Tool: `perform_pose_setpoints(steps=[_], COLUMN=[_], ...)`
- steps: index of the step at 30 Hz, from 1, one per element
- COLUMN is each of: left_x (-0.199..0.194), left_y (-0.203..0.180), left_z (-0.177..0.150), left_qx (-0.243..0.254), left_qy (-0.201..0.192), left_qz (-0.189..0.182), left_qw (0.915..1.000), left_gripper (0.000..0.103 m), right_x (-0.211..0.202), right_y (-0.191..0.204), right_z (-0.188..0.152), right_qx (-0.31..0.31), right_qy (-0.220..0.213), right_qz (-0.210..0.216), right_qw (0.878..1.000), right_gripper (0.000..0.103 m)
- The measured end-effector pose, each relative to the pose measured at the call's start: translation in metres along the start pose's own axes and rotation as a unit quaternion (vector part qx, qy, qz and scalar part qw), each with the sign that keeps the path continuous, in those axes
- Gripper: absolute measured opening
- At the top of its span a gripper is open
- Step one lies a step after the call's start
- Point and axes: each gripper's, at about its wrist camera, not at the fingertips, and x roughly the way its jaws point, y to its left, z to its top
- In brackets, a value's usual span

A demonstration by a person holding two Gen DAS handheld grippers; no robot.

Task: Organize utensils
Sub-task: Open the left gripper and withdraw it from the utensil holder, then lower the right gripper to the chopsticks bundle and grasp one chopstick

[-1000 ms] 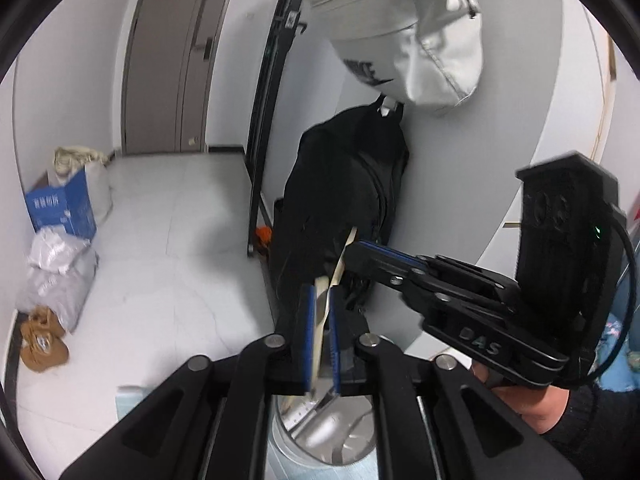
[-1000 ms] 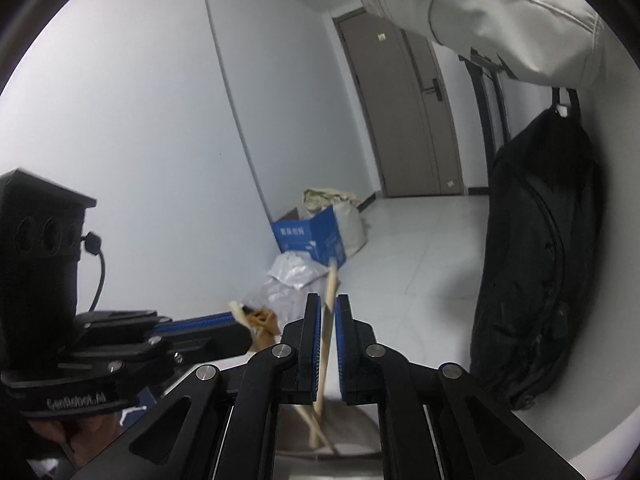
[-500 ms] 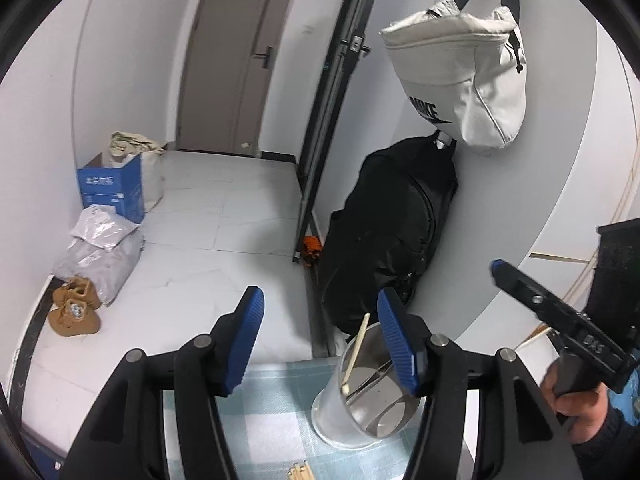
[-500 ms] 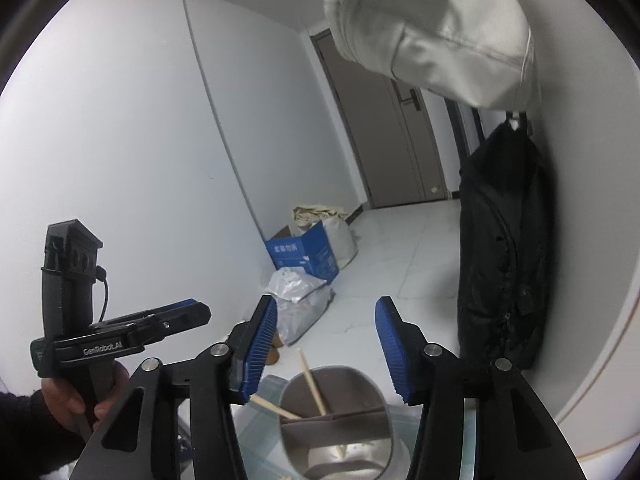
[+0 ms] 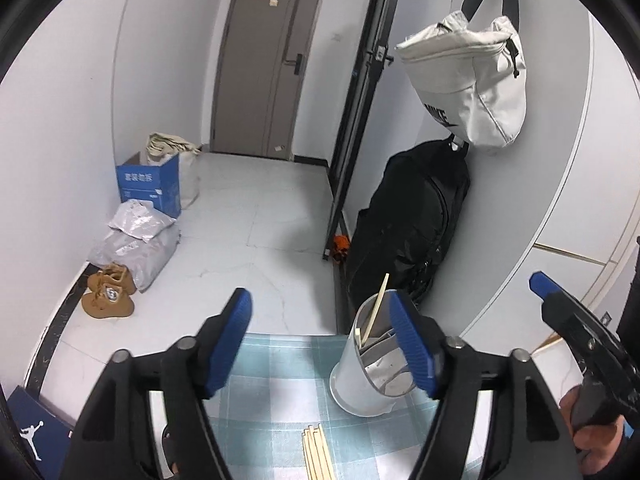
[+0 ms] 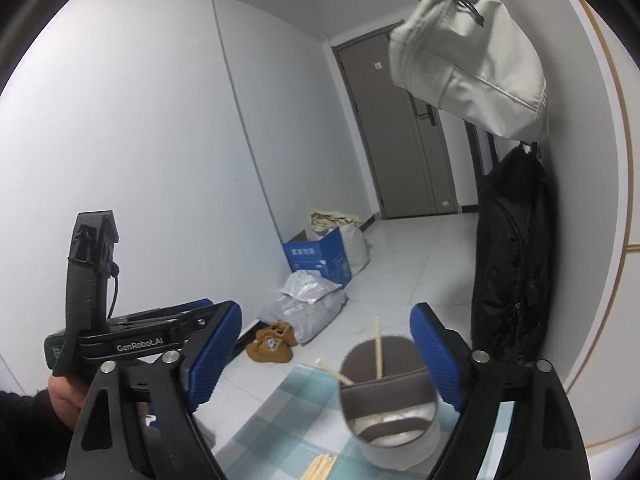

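A round metal utensil holder [image 5: 366, 376] stands on the checked tablecloth [image 5: 272, 376]; it also shows in the right wrist view [image 6: 390, 404]. Wooden chopsticks [image 5: 374, 312] lean inside it, seen too in the right wrist view [image 6: 378, 354]. Several more chopsticks [image 5: 316, 454] lie flat on the cloth in front of it, also in the right wrist view [image 6: 322, 466]. My left gripper [image 5: 322, 346] is open and empty above the cloth, left of the holder. My right gripper [image 6: 326, 360] is open and empty above the holder.
The table's far edge meets a tiled floor with a blue box [image 5: 148, 188], grey bags [image 5: 138, 240] and brown shoes [image 5: 108, 296]. A black backpack [image 5: 412, 224] and a white bag [image 5: 468, 84] hang on the right wall.
Both grippers were shut on a chopstick over the holder a second ago. They opened, the chopsticks dropped into the holder, and both grippers pulled back and up.
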Motion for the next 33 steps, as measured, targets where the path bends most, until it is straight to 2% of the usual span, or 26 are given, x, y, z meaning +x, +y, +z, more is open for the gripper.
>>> perform_pose_setpoints(steps=[6,9,14,18,21,24,27,30,33], left_x=[-0.012,-0.015,-0.018,-0.015,-0.012,-0.008,0.002,0.012,0.02], left_y=[0.002,0.006,0.011,0.013,0.015,0.019,0.025,0.031,0.04], left_z=[-0.017,-0.027,-0.048,-0.063,-0.074,-0.086,-0.099,-0.11,-0.12], left_qx=[-0.003,-0.011,-0.009,-0.01,-0.01,-0.01,-0.013,-0.014,-0.027], left_qy=[-0.017,-0.022,-0.028,-0.027,-0.031,-0.033,-0.019,-0.006,0.009], left_qz=[0.013,0.027,0.037,0.043,0.049,0.057,0.066,0.078,0.077], left_qw=[0.9998,0.9993,0.9989,0.9987,0.9983,0.9978,0.9975,0.9968,0.9966], left_gripper=[0.074,0.083,0.084,0.084,0.084,0.084,0.084,0.084,0.084], right_x=[-0.013,-0.017,-0.018,-0.018,-0.015,-0.009,-0.006,0.011,0.03], right_y=[0.019,0.025,0.034,0.042,0.047,0.052,0.05,0.041,0.032], right_z=[-0.021,-0.034,-0.062,-0.082,-0.095,-0.107,-0.12,-0.133,-0.15], right_qx=[-0.003,0.0,-0.009,-0.024,-0.033,-0.049,-0.043,-0.017,-0.009], right_qy=[-0.003,-0.005,-0.005,0.002,0.016,0.027,0.024,0.064,0.112], right_qz=[0.009,0.009,-0.002,-0.01,0.001,-0.026,-0.029,-0.029,-0.05], right_qw=[1.0,1.0,1.0,1.0,0.999,0.998,0.998,0.997,0.992], right_gripper=[0.095,0.098,0.103,0.103,0.103,0.103,0.103,0.103,0.103])
